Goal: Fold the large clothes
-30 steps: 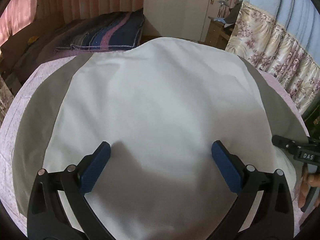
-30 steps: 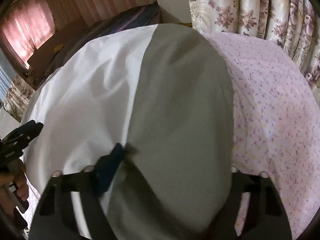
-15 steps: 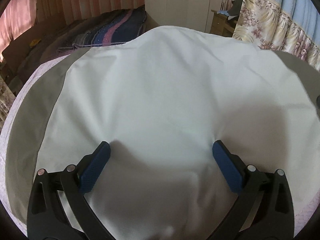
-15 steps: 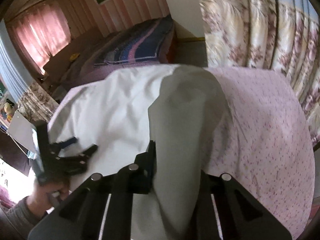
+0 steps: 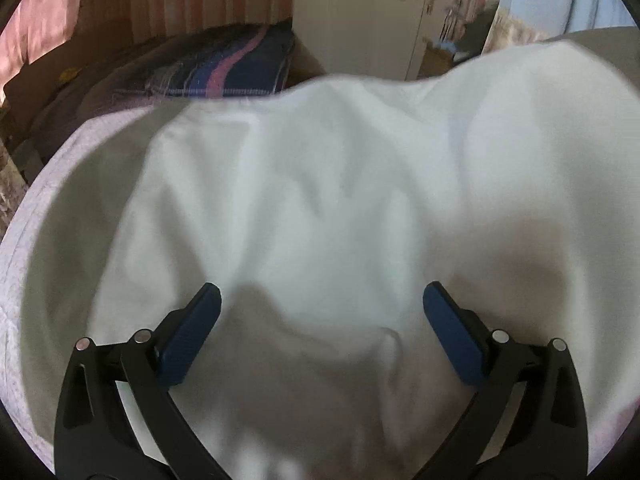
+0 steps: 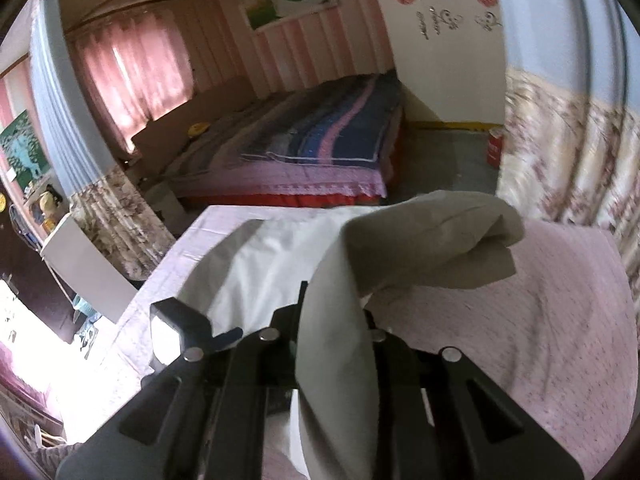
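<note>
A large garment with a white body (image 5: pixel 320 200) and grey side panels lies spread on a bed with a pink flowered sheet (image 6: pixel 560 340). My left gripper (image 5: pixel 320 304) stands open just above the white cloth, with nothing pinched between its blue pads (image 5: pixel 192 332). In the right wrist view my right gripper (image 6: pixel 336 316) is shut on the grey edge of the garment (image 6: pixel 340 340) and holds it lifted off the bed. The raised grey panel (image 6: pixel 432 240) curls over in the air ahead of it. The left gripper's body (image 6: pixel 180 328) shows below and to the left.
A second bed with a striped blue and pink blanket (image 6: pixel 328 136) stands beyond. Flowered curtains (image 6: pixel 568 152) hang on the right. A white cabinet (image 5: pixel 380 12) stands at the back, and a small white table (image 6: pixel 80 260) at the left.
My right gripper closed on the grey edge and rose with it, lifting the right side of the garment off the bed. The left gripper stayed open over the white cloth.
</note>
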Motion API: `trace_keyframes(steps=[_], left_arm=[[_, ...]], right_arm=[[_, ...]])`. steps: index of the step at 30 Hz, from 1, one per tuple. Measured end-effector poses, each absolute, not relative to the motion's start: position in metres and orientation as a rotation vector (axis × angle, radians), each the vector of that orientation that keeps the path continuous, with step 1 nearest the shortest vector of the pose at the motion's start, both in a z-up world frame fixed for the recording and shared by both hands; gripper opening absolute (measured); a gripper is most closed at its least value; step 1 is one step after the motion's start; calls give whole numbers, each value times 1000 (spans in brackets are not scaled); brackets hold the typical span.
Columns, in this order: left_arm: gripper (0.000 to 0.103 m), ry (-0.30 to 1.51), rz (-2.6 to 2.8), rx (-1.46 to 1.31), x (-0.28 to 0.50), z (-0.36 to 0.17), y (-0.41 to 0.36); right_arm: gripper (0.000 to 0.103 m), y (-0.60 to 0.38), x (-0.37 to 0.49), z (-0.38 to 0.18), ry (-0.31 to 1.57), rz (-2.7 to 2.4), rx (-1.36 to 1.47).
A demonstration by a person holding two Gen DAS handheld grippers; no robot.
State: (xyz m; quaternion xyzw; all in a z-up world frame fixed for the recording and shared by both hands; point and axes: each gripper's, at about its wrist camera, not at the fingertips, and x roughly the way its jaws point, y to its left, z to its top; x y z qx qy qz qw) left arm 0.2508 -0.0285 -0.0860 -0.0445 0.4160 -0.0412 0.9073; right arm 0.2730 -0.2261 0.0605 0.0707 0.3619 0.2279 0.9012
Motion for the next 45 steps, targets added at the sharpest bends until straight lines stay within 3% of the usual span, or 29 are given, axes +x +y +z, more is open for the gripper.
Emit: trace_keyframes(steps=[12, 20, 22, 24, 25, 27, 29, 33, 35, 39, 45], left_arm=[[100, 680, 64, -55, 195, -8, 80], [100, 667, 152, -64, 173, 5, 147], [100, 676, 173, -73, 170, 3, 162], [100, 690, 188, -91, 168, -1, 178], [100, 696, 192, -99, 165, -3, 183], [100, 701, 204, -111, 159, -6, 195], [100, 709, 206, -118, 152, -9, 199], [100, 705, 194, -141, 145, -7, 200], [100, 694, 178, -145, 141, -2, 194], [100, 661, 133, -136, 137, 12, 170], [100, 653, 24, -30, 152, 14, 103]], right_arm=[[12, -131, 279, 56, 735, 565, 174], [13, -39, 296, 5, 847, 646, 177], [18, -14, 300, -21, 896, 646, 150], [31, 8, 302, -50, 961, 635, 133], [42, 18, 303, -68, 1001, 650, 137], [52, 27, 298, -80, 999, 653, 131], [74, 29, 289, -74, 973, 688, 146], [79, -7, 269, -34, 911, 722, 270], [89, -40, 254, -7, 833, 723, 329], [92, -122, 221, 40, 673, 678, 390], [97, -198, 196, 31, 678, 454, 225]])
